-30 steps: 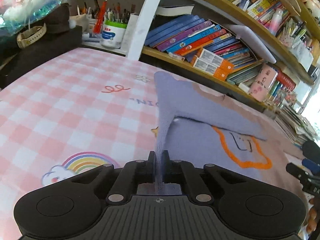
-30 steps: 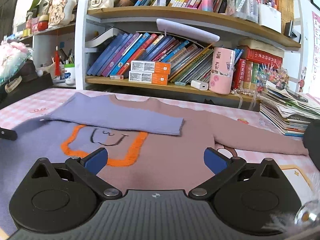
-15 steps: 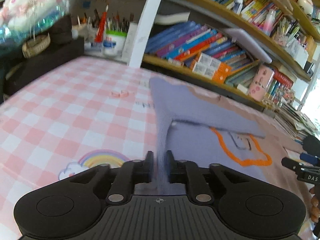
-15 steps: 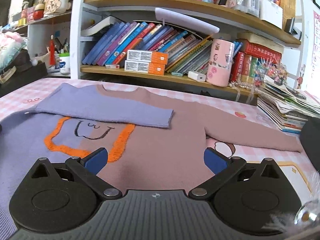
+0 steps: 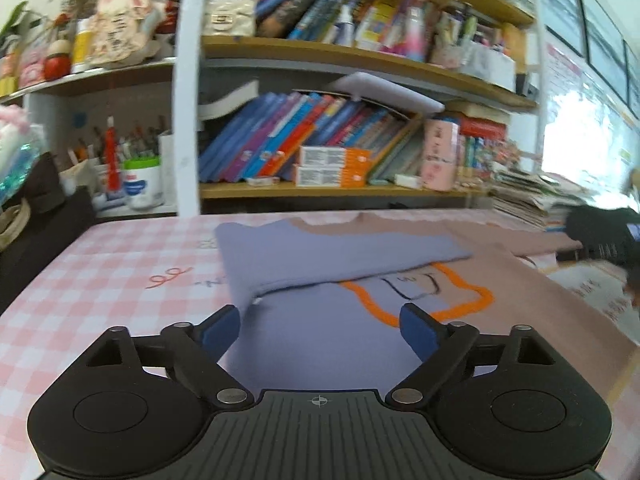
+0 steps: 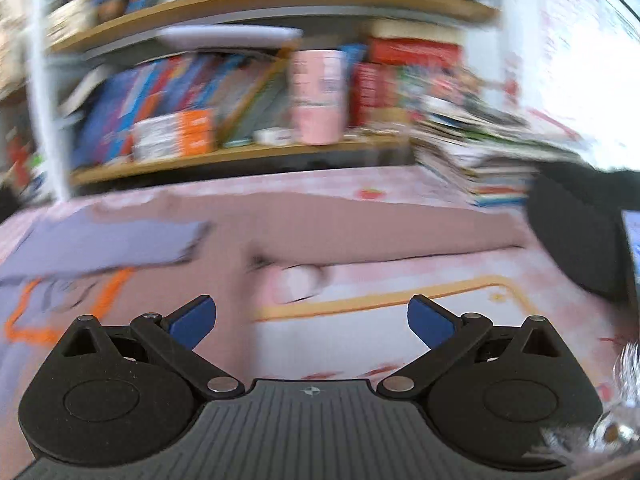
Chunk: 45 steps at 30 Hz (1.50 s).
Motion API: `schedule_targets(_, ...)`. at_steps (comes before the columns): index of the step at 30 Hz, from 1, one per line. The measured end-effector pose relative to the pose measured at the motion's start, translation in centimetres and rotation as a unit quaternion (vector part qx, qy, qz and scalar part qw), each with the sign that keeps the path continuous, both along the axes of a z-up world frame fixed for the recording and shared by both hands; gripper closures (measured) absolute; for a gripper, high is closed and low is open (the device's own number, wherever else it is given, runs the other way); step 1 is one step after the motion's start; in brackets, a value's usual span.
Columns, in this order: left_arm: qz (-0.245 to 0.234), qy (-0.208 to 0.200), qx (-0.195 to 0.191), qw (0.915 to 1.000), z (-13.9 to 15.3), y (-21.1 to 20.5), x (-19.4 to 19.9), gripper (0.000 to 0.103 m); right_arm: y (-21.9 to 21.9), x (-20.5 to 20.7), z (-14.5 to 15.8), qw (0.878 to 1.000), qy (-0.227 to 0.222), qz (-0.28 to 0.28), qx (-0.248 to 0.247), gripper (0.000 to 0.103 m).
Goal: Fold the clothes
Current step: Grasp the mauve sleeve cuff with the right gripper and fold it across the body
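— While it lies flat on the pink checked cloth (image 5: 100, 280), how will the sweater (image 5: 320, 344) handle?

— Likely soft, light and floppy; it sags unless held at an edge. Its lilac sleeve (image 5: 340, 252) lies folded across the chest; the brown sleeve (image 6: 400, 236) lies stretched out sideways.

— Where to take hold?

— Probably at the brown sleeve's cuff, pinching both layers.

— And the tongs?

— The left gripper (image 5: 320, 328) has just been opening; its jaws stand wide apart, empty, above the sweater. The right gripper (image 6: 312, 320) is also spread, empty, though its view is blurred.
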<state>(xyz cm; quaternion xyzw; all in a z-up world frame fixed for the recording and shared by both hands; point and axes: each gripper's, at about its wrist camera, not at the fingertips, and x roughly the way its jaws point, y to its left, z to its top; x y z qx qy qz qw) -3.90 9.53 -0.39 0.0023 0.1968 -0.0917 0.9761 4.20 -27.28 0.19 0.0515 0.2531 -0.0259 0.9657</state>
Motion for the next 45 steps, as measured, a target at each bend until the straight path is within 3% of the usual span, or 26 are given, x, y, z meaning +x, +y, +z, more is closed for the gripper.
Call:
schedule_targets(4, -0.025, 0.003, 0.013, 0.9996, -0.1, -0.8, 0.0, 0.006, -5.3, 3.0, 0.5, 0.998, 0.030, -0.046, 0.021, 0.005)
schedule_targets(6, -0.029, 0.004, 0.019, 0.9994, -0.2, -1.1, 0.0, 0.005, -7.6, 4.7, 0.4, 0.996, 0.051, -0.072, 0.031, 0.024)
schedule_targets(9, -0.032, 0.012, 0.024, 0.9991, -0.2, -1.3, 0.1, 0.004, -10.6, 7.2, -0.6, 0.989, 0.082, -0.111, 0.045, 0.038)
schedule_targets(13, -0.031, 0.024, 0.039, 0.9985, -0.4, -1.8, 0.3, 0.004, -13.5, 9.7, -1.5, 0.981, 0.098, -0.158, 0.053, 0.040)
schedule_targets(19, -0.027, 0.030, 0.048, 0.9980, -0.5, -2.0, 0.5, 0.004, -15.0, 10.8, -1.7, 0.976, 0.083, -0.187, 0.079, 0.042)
schedule_targets(22, -0.025, 0.033, 0.046, 0.9981, -0.5, -1.9, 0.5, 0.004, -15.2, 11.6, -1.8, 0.976, 0.078, -0.191, 0.076, 0.047)
schedule_targets(25, -0.022, 0.030, 0.047, 0.9982, -0.4, -1.9, 0.4, 0.004, -14.7, 12.5, -1.9, 0.977, 0.083, -0.191, 0.035, 0.062)
schedule_targets(29, -0.026, 0.028, 0.048, 0.9981, -0.4, -1.9, 0.4, 0.004, -14.4, 12.5, -2.1, 0.981, 0.075, -0.177, 0.028, 0.093)
schedule_targets(32, -0.026, 0.028, 0.049, 0.9981, -0.4, -2.0, 0.5, 0.004, -14.0, 12.5, -1.6, 0.982, 0.071, -0.173, 0.031, 0.095)
schedule_targets(36, -0.028, 0.024, 0.049, 0.9981, -0.4, -2.0, 0.3, 0.004, -11.9, 11.5, 1.1, 0.990, 0.019, -0.131, 0.050, 0.096)
schedule_targets(41, -0.031, 0.021, 0.053, 0.9979, -0.3, -2.2, 0.2, 0.004, -5.9, 10.6, 6.6, 0.997, -0.045, -0.027, 0.060, 0.096)
schedule_targets(45, -0.034, 0.021, 0.056, 0.9976, -0.3, -2.3, 0.2, 0.004, 1.3, 10.0, 10.7, 0.991, -0.088, 0.081, 0.054, 0.096)
